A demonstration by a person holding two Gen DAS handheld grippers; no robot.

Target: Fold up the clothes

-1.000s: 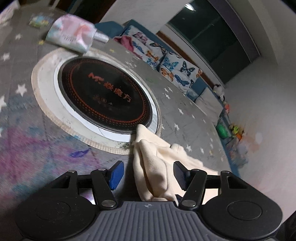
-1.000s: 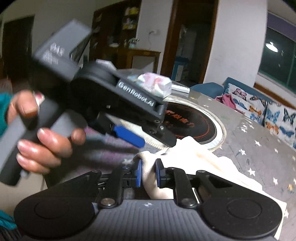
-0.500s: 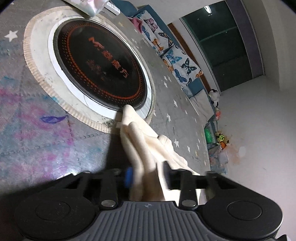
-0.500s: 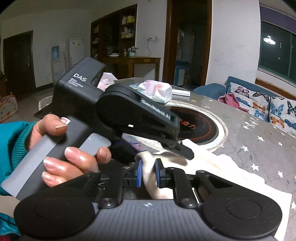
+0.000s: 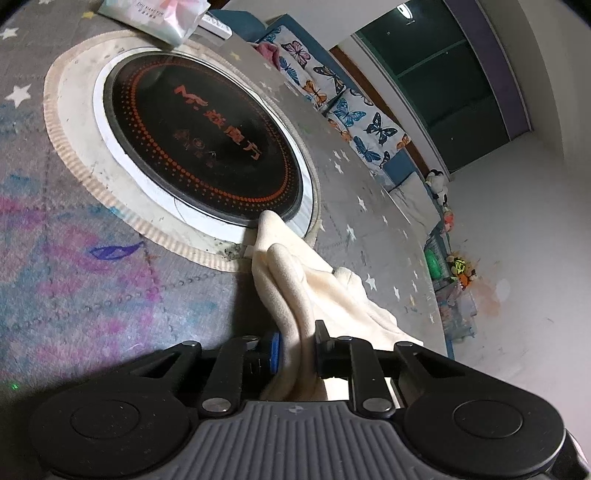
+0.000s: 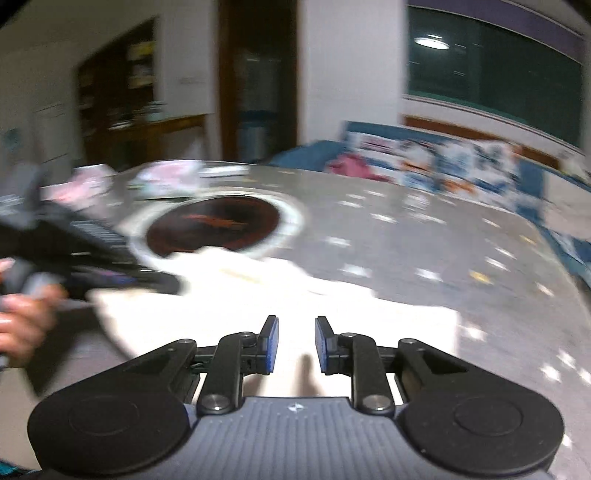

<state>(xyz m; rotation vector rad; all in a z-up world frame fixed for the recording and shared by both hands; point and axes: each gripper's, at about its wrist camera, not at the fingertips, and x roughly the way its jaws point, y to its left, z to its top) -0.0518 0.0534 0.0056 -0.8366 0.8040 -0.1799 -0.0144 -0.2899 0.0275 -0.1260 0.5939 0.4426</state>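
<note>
A cream-coloured garment (image 5: 295, 295) lies on a round counter (image 5: 110, 288) covered with a grey, star-printed cloth. One end of the garment reaches the rim of a black glass hob (image 5: 207, 147) set into the middle of the counter; the rest spreads toward the counter's near edge.

The left gripper (image 5: 295, 350) is clenched on a bunched ridge of the cream fabric: its jaws have just been closing, and the cloth is pinched between the pads and lifted into a standing fold. In the right wrist view, which is blurred by motion, the same gripper shows at the left, held by a person's hand (image 6: 22, 321), pressing into the garment's left side.

The right gripper (image 6: 296, 345) hangs over the near part of the garment. Its jaws have just been opening and now stand slightly apart with nothing between them; the fabric below lies flat and pale, released.

Judged from how things lie, the folding is at an early or middle stage. The garment is still loosely spread, with rumpled layers near the hob, and no tidy rectangle shows. One side is gathered in the left jaws, ready to be carried across. Likely left to do: take a fresh hold with the right gripper, bring the sides over, and flatten the result.

A pastel tissue pack (image 5: 155, 14) rests at the counter's far edge, and a butterfly-patterned sofa (image 5: 354, 118) stands beyond.
</note>
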